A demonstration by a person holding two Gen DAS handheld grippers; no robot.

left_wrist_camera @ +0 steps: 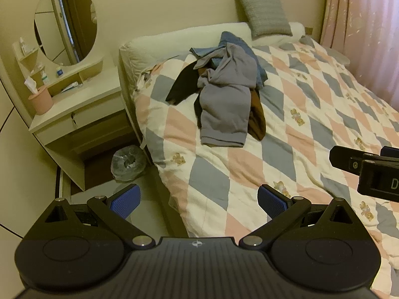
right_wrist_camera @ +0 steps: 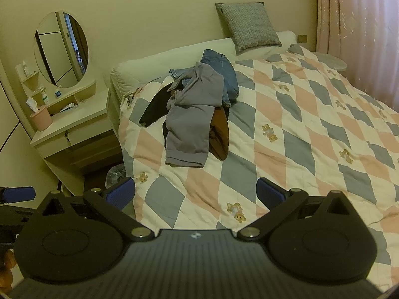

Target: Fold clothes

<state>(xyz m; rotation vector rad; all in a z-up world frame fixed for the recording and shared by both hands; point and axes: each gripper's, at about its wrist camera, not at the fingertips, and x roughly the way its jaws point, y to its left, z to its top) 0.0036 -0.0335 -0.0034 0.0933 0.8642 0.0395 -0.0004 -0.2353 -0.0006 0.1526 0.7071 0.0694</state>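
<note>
Clothes lie in a loose heap on the quilt, toward the head of the bed and well apart from both my tongs. On top is a grey garment, draped down toward me; under it I see a brown piece to the right, a black piece to the left, and jeans at the far end. My left gripper hangs over the near left corner of the bed, its blue pads spread wide, nothing between them. My right gripper hovers above the quilt, also wide and holding nothing. A grey cushion leans on the wall behind the heap. Left of the bed stands a dresser with a round mirror and a pink cup. Pink curtains hang on the right.
</note>
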